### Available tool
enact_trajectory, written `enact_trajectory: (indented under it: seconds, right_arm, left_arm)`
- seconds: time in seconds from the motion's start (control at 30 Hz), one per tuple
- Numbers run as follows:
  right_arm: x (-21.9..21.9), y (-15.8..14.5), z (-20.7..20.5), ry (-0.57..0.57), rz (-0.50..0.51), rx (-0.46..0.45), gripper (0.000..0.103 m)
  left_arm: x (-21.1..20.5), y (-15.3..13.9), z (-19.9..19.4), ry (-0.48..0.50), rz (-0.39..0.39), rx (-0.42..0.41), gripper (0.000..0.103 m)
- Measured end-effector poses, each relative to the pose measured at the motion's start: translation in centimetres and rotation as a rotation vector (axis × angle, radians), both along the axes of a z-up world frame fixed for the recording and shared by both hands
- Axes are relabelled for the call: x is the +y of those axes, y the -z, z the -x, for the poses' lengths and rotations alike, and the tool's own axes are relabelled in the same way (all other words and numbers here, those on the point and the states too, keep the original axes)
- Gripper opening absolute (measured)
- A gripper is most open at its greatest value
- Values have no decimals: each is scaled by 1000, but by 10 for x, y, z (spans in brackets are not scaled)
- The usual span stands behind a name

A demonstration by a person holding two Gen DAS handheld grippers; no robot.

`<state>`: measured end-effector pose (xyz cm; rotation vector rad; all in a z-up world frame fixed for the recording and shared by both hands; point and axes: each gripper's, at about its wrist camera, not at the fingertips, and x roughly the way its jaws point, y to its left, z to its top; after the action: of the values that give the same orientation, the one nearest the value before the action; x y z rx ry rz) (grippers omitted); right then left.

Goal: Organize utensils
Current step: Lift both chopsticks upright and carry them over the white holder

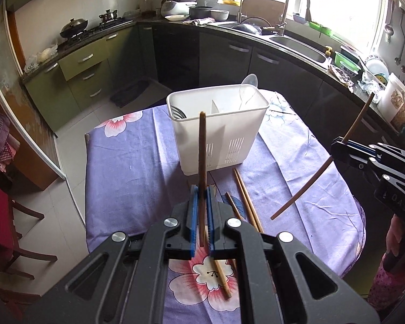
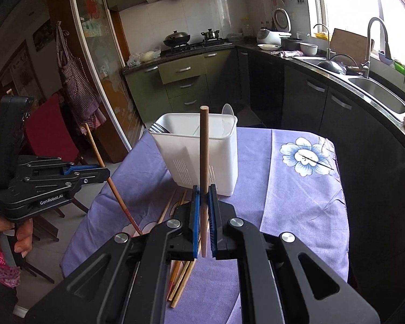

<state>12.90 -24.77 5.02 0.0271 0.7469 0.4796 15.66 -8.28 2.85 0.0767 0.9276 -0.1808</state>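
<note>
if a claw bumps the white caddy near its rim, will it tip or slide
The caddy stands tall on a narrower base, so a high push would probably tip it. It looks like thin plastic holding only a few forks and a spoon, likely light. The cloth under it may wrinkle rather than let it slide.

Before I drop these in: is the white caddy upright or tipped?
Upright. The white caddy stands on its base on the tablecloth, opening upward, forks standing inside.

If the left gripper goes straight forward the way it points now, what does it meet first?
Probably the white utensil caddy directly ahead of the left gripper; the held chopstick would likely reach its front wall first, though depth is unclear.
</note>
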Motion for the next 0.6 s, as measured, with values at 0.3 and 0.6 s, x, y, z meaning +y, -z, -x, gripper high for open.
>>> enact_trajectory:
  seconds: [0.3,0.6]
  right_arm:
    - [11,-76,-14,-20,-20,-98,7]
    - [17,-146,-55,33,-67,-253,7]
  left_arm:
    - [-7,-63,-17,21,43,-78,6]
    - [-11,-141,-39,-6,88,-281,6]
